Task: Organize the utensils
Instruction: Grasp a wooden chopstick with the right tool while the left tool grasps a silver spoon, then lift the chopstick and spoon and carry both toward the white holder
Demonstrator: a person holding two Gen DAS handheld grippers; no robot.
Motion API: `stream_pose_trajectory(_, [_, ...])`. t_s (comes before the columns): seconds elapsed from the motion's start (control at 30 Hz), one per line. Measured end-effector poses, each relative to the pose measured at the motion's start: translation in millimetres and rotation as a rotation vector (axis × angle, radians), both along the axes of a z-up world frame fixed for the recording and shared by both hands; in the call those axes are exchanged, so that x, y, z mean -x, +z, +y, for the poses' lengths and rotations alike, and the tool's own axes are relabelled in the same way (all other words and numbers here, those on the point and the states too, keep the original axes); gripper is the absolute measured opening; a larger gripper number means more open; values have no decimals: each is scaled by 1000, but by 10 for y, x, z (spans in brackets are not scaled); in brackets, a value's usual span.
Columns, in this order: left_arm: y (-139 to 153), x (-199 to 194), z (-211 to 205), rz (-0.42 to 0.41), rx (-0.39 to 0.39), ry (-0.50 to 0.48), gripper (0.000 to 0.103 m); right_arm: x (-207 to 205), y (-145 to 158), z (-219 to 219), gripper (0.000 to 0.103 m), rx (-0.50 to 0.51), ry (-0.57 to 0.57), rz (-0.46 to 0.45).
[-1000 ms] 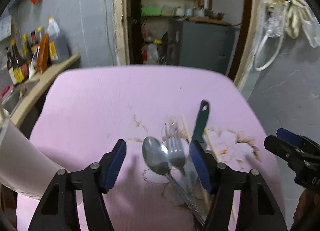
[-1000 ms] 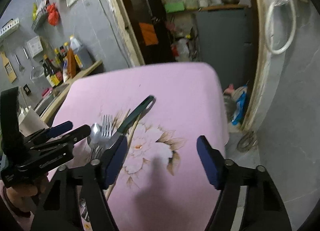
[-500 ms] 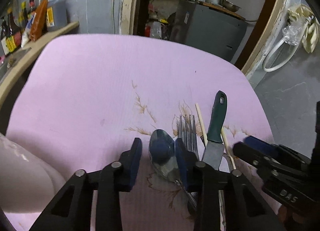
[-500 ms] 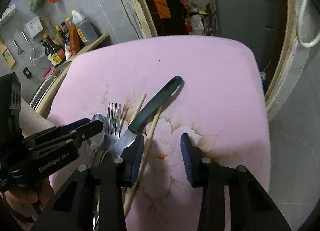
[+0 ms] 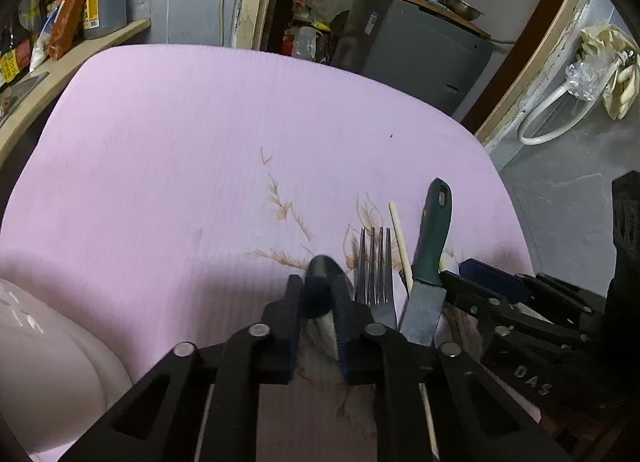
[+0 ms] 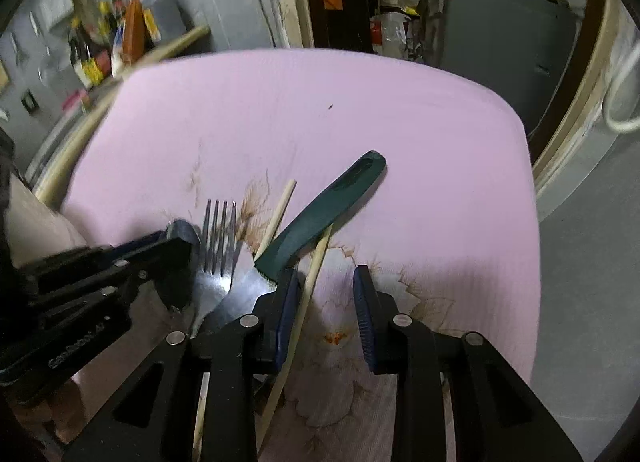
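the spoon [image 5: 320,278] lay on the pink cloth [image 5: 192,166] near its front edge, bowl pointing away, and the left gripper [image 5: 318,294] had just been closing on it. its two pads pressed the sides of the bowl, so it was clamped on the spoon, which was still down on the cloth. in the right wrist view the same gripper came in from the left over the spoon's bowl.

just to the right of the spoon sat the fork [image 5: 375,274], tines pointing away, its neck partly under the left gripper's right finger. next came a wooden chopstick [image 5: 401,246], then the knife [image 5: 430,258] with its dark green handle pointing away and its steel blade toward the camera. the spoon, fork and knife crowded together, touching or overlapping at their near ends.

the second chopstick [image 6: 308,286] ran up the cloth just beside the knife handle, and the right gripper [image 6: 326,314] straddled it. those jaws had just been closing too, the chopstick hard by the left pad [image 6: 286,314], the right pad well clear of it, a gap still showing. not gripping yet. whether the left pad actually touched the stick, i could not tell.

a floral print spread over the cloth under the utensils. a pale rounded object [image 5: 44,366] sat at the cloth's near left edge. behind, bottles [image 5: 76,10] stood on a wooden shelf on the left, a grey cabinet [image 5: 424,50] stood past the far edge, and a white hose [image 5: 548,118] hung on the wall to the right.
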State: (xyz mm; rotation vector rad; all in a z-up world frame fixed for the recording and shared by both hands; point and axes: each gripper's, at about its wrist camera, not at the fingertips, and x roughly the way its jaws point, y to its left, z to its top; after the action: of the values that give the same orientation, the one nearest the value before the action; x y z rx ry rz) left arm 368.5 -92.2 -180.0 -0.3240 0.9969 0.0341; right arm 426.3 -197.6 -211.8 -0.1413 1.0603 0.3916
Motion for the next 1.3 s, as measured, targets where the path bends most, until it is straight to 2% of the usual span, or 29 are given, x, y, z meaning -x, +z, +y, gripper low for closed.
stream_pose_trajectory(0.1, [3,6,-17,4,16,-18,10,-15,24,71,25,38,6,12])
stream_pose_trajectory(0.17, [22,6,-27,3,17,-27,8,-38,48,53,21,34,-2,29])
stream_pose_trajectory(0.23, [57,4,-36,-1,14,-36,6,-67,65,20,5,10,-6,43])
stream_pose_trajectory(0.4, [176,27,-113,-24,3,-66,3,-86,79,-278,4,-161,-78,106])
stream_pose_trajectory(0.53, [326,109,-161,-71,-15,-88,3,53,143,-538,4,-287,-137,89])
stream_pose_trajectory(0.7, [547,240,-229,-151,-49,-116,3,323,355,-788,4,-431,-196,-12])
stream_pose_trajectory(0.9, [777,389,-291,-237,-83,-149,3,593,510,-992,4,-545,-252,-94])
stream_pose_trajectory(1.0, [889,457,-265,-271,-85,-151,3,762,640,-1061,4,-619,-271,-170])
stream_pose_trajectory(1.17, [1162,608,-172,-336,-90,-139,3,934,894,-1022,4,-693,-279,-299])
stream_pose_trajectory(1.3, [1429,736,-36,-391,-99,-127,3,1052,1174,-811,4,-705,-268,-397])
